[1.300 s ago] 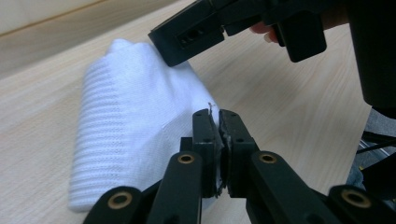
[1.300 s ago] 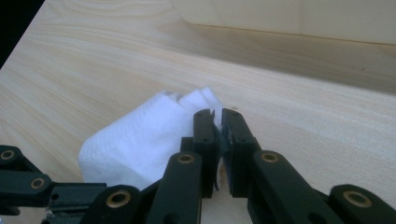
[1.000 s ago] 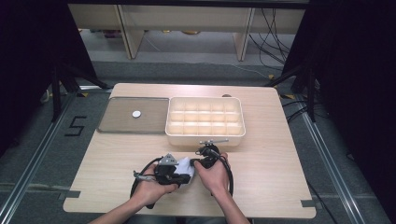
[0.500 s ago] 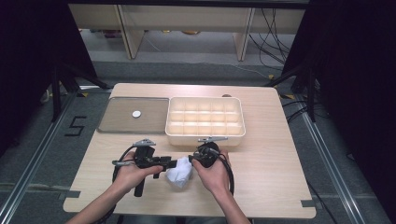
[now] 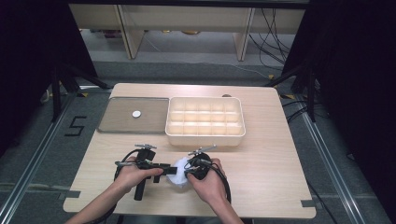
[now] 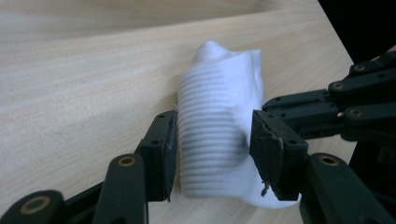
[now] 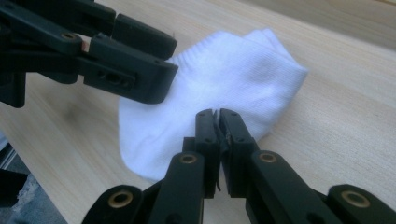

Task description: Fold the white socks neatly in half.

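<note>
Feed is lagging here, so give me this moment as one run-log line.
left gripper: jaws just opened, straddling white sock | right gripper: jaws just closed, pinching sock edge | sock: on table

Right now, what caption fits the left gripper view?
Open hand-held gripper straddling a white sock on the table.

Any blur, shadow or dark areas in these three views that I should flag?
High view: table evenly lit, surroundings nearly black, divided box slightly glaring. Left gripper view: white sock soft, with a dark shadow on its ribbing between the tongs. Right gripper view: sock sharp, near tongs slightly out of focus.
</note>
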`<state>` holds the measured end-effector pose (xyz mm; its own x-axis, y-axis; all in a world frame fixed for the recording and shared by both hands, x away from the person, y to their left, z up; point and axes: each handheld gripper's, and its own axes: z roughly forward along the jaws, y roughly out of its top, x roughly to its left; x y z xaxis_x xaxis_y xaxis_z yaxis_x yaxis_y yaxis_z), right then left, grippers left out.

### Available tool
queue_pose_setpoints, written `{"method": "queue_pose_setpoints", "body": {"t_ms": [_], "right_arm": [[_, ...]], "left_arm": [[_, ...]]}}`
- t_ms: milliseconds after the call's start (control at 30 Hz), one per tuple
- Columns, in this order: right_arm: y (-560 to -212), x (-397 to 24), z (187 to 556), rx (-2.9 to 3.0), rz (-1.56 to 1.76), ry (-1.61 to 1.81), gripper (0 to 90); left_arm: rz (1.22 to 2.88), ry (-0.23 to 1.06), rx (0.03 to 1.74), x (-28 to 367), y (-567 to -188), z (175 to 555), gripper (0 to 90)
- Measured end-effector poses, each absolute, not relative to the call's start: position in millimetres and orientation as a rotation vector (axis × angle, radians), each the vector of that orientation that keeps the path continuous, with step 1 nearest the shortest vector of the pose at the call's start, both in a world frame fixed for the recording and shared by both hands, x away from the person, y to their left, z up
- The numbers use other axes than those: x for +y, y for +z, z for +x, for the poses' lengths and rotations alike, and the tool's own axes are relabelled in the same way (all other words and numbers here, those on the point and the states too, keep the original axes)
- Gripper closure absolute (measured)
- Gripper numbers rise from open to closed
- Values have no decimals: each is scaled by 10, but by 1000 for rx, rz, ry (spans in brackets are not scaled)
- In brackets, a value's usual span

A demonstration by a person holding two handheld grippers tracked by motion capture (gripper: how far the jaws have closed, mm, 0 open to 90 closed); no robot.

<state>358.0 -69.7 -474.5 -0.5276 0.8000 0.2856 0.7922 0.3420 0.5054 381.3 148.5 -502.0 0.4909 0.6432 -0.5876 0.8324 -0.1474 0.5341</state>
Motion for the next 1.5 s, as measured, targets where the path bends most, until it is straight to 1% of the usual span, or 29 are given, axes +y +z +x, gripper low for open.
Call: {"method": "queue_pose_setpoints", "body": {"t_ms": [33, 233, 400, 500, 533, 567, 667, 833, 967, 1100, 1167, 1233, 1267, 1333, 1433, 1500], "right_arm": [[-4755, -704, 3593, 2559, 1504, 964, 866], [-4771, -733, 3634, 2544, 1518, 957, 856], [-4784, -758, 3677, 2517, 1509, 958, 847], [-4793, -780, 3701, 2520, 1482, 975, 846], [-4792, -783, 3704, 2517, 1491, 968, 847], [-4794, -794, 3715, 2513, 1482, 955, 847], [-4803, -810, 3719, 2520, 1466, 988, 850], [-4803, -792, 3700, 2501, 1454, 987, 855], [-4801, -787, 3690, 2503, 1458, 986, 858], [-4806, -785, 3693, 2508, 1455, 990, 860], [-4808, -786, 3689, 2510, 1458, 992, 861], [-4812, -778, 3684, 2506, 1466, 990, 862], [-4813, -781, 3686, 2507, 1459, 987, 863], [-4812, -777, 3683, 2509, 1465, 992, 865], [-4815, -779, 3686, 2511, 1456, 993, 867], [-4821, -778, 3688, 2510, 1456, 998, 868]], "left_arm": [[1885, -256, 1242, 1477, -5012, 3808, 514], [1873, -273, 1250, 1435, -5041, 3783, 540], [1906, -291, 1237, 1405, -5040, 3737, 540], [1874, -310, 1249, 1367, -5054, 3726, 536], [1901, -316, 1235, 1382, -5061, 3736, 533], [1886, -336, 1261, 1371, -5058, 3734, 529], [1853, -334, 1287, 1343, -5067, 3750, 516], [1856, -331, 1293, 1330, -5075, 3778, 484], [1871, -336, 1316, 1298, -5076, 3789, 430], [1883, -332, 1318, 1279, -5072, 3820, 409], [1887, -337, 1321, 1277, -5077, 3843, 408], [1847, -353, 1359, 1249, -5080, 3846, 416], [1886, -341, 1325, 1269, -5083, 3872, 418], [1908, -333, 1307, 1279, -5087, 3896, 425], [1851, -380, 1376, 1246, -5078, 3902, 439], [1877, -384, 1367, 1256, -5078, 3925, 456]]}}
